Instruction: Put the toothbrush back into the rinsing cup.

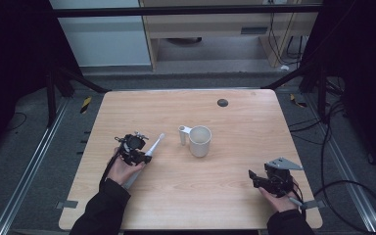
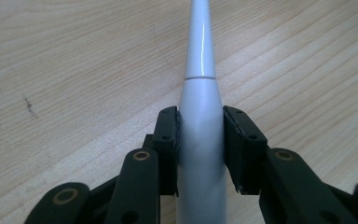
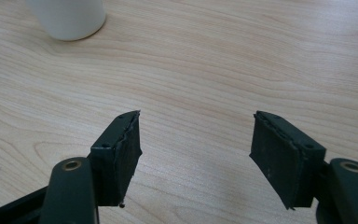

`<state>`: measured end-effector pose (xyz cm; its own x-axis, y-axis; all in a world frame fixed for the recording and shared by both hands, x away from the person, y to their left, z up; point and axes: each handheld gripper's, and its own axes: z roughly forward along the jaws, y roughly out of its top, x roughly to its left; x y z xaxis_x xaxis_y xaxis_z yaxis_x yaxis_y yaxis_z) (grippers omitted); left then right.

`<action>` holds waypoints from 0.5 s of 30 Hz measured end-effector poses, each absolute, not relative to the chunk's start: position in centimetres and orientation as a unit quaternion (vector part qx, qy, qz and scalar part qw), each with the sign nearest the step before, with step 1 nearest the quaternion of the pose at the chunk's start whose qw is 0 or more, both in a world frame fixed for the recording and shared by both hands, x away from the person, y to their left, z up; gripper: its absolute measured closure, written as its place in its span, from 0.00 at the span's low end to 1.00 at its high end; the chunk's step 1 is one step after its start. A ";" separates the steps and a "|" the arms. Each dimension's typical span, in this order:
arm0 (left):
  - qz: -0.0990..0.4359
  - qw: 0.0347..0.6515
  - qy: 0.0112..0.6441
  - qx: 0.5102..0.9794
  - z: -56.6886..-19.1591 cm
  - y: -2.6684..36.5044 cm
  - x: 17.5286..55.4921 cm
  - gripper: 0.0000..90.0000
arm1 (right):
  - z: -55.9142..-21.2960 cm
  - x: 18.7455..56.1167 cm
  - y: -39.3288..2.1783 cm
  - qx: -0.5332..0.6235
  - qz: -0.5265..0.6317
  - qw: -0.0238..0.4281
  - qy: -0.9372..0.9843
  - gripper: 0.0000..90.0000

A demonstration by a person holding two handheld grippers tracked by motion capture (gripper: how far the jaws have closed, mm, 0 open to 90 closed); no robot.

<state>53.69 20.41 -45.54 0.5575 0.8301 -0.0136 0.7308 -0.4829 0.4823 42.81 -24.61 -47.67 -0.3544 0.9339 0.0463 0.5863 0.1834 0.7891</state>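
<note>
Jaws of left gripper (image 1: 144, 155) clamp a white toothbrush (image 1: 149, 152) on its thick handle, one pad each side, seen close in left gripper view (image 2: 200, 140). Toothbrush (image 2: 200, 70) lies low over the wood surface (image 1: 235, 147), head pointing up-right toward the cup (image 1: 199, 141); handle end runs back under the left hand (image 1: 122, 171). Can't tell if it touches the surface. Cup sits mid-surface, upright, off-white, with a small white tube (image 1: 182, 134) just beside its left side. Small dark disc (image 1: 222, 103) near the far edge. Right gripper (image 1: 252, 177) rests at the near right, well apart from the cup, held by right hand (image 1: 276, 198); its jaws spread wide, nothing between them (image 3: 196, 149). Cup base (image 3: 67, 18) shows top left in right gripper view.
</note>
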 end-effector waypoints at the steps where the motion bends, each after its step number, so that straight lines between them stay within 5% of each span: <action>1: 0.113 0.228 0.454 0.854 -45.1 20.4 53.4 0.74 | -47.7 42.8 -24.6 0.516 0.373 0.235 0.734 0.37; 15: 0.131 0.267 0.440 0.847 -42.8 21.1 51.9 0.74 | -47.8 42.9 -24.6 0.517 0.371 0.235 0.734 0.37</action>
<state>51.89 21.15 -42.81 0.5785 0.8155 -0.0135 0.6762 -0.4703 0.5672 42.85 -24.65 -47.78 -0.3543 0.9343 0.0390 0.5849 0.1889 0.7888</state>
